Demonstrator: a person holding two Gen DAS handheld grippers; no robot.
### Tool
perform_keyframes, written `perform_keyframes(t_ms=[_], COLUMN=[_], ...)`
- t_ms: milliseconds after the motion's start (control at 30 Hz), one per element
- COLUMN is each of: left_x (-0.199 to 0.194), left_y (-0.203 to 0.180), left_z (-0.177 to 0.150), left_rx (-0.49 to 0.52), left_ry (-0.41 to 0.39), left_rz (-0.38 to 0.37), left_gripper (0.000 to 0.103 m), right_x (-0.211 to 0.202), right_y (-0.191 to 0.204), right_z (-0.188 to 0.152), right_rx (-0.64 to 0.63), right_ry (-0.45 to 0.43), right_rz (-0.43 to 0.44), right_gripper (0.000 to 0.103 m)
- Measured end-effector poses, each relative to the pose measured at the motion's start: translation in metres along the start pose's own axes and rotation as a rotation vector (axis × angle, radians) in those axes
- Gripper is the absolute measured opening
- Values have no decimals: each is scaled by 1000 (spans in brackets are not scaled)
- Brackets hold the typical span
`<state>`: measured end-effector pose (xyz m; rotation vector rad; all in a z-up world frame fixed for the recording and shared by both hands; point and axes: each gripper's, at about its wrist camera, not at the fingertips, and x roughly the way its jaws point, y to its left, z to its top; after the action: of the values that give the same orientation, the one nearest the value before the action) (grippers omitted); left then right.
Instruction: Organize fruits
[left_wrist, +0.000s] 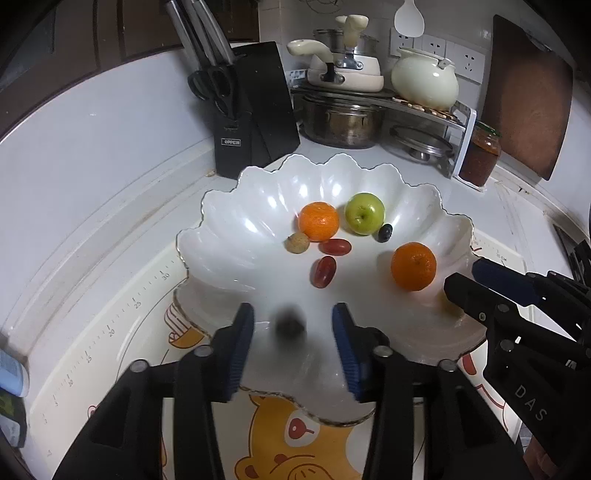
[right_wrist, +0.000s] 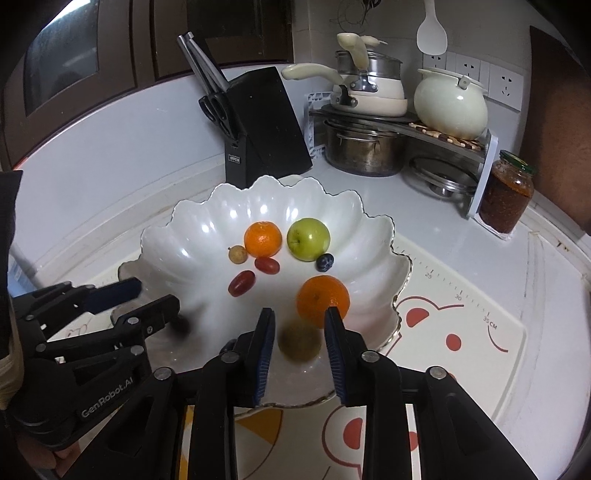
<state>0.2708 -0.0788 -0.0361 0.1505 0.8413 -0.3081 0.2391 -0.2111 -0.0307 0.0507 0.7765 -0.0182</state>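
The left gripper (left_wrist: 293, 332) stands with its fingers spread wide over the near part of the white scalloped bowl (left_wrist: 236, 221). A small dark fruit (left_wrist: 291, 325), blurred, sits in the gap between the blue pads, touching neither as far as can be seen. The right gripper (right_wrist: 300, 332) is likewise wide apart over the near rim of the same bowl, and a blurred olive-brown fruit (right_wrist: 300, 341) lies between its fingers, apart from both pads.

Just beyond the right gripper's right fingertip is a mandarin (right_wrist: 323, 301), the fingertip overlapping its near edge in the right wrist view; whether they touch cannot be told. Farther in, toward the middle of the bowl, lie two red grapes (right_wrist: 242, 283), one nearer and to the left, the other just beyond it. Behind them sit a small tan fruit (right_wrist: 236, 254), a second mandarin (right_wrist: 263, 239) touching or almost touching it, a green apple (right_wrist: 308, 239) to the right, and a dark blueberry (right_wrist: 324, 262) just beside the apple's near right side.

The bowl rests on a cartoon-printed mat (left_wrist: 288, 435) with ruler marks. At the far side of the counter stand a black knife block (left_wrist: 255, 110), stacked pots on a rack (left_wrist: 340, 118), a cream kettle (left_wrist: 424, 79) and a jar of red sauce (left_wrist: 480, 155).
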Motion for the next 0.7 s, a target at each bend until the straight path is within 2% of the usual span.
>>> perform_keyframes(t_ms=[67, 133, 333, 400, 567, 700], left_x=[-2, -5, -19, -24, -42, -59], left_y=[1, 2, 4, 4, 1, -2], left_z=[0, -1, -5, -6, -11, -14], left_rx=[-2, -4, -17, -18, -25, -19], left_ry=[-3, -8, -29, -35, -62, -91], left_rz=[6, 16, 43, 54, 80, 101], left_gripper=[47, 53, 67, 70, 82, 87], right_x=[-1, -5, -17, -22, -35, -47], right_y=[-1, -2, -4, -6, -9, -13], right_z=[-1, -1, -1, -3, -7, -13], right_rx=[4, 10, 20, 27, 42, 66], right_ry=[-3, -14, -45, -53, -64, -73], right_rz=[-10, -29, -68, -78, -88, -88], right_gripper=[46, 59, 78, 82, 83, 85])
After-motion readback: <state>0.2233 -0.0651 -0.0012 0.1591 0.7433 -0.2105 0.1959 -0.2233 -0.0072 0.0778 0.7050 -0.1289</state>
